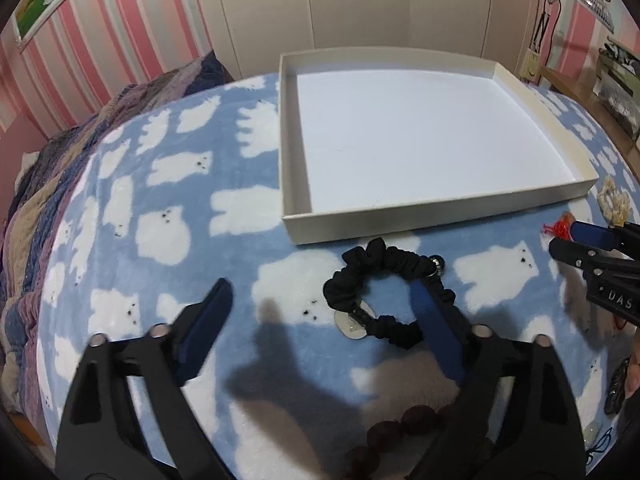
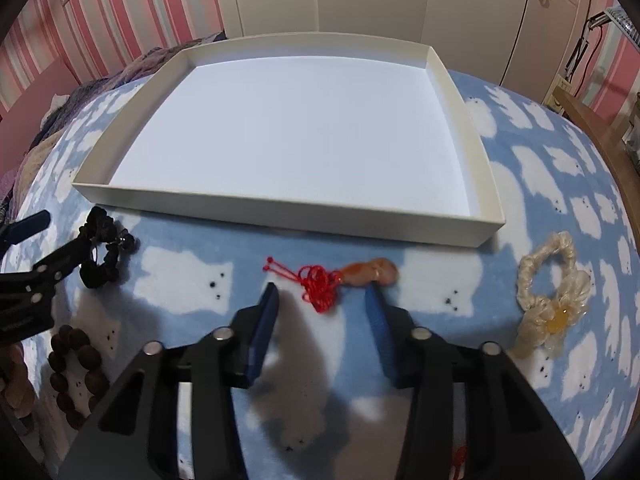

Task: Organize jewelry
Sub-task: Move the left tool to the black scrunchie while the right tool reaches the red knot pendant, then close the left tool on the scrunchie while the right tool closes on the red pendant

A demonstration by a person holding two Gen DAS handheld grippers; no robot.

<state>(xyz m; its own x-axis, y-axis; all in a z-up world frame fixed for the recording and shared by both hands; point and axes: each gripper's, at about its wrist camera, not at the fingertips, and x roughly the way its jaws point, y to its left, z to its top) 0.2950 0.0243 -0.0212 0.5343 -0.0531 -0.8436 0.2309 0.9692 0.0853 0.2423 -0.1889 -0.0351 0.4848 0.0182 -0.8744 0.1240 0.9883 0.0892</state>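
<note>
A blue blanket (image 2: 540, 160) with white bear shapes covers the bed, pink striped walls (image 1: 100, 32) behind. Ahead of both spread-open grippers sits the white tray (image 2: 280, 210). The left gripper (image 1: 324, 300) straddles the black scrunchie (image 1: 384, 292), its right finger apparently inside the loop; the right gripper (image 2: 322, 298) flanks the red knotted charm (image 2: 320, 288).

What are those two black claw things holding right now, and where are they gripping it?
Nothing. The left gripper is open around the black scrunchie, and the right gripper is open at the red-corded pendant.
</note>
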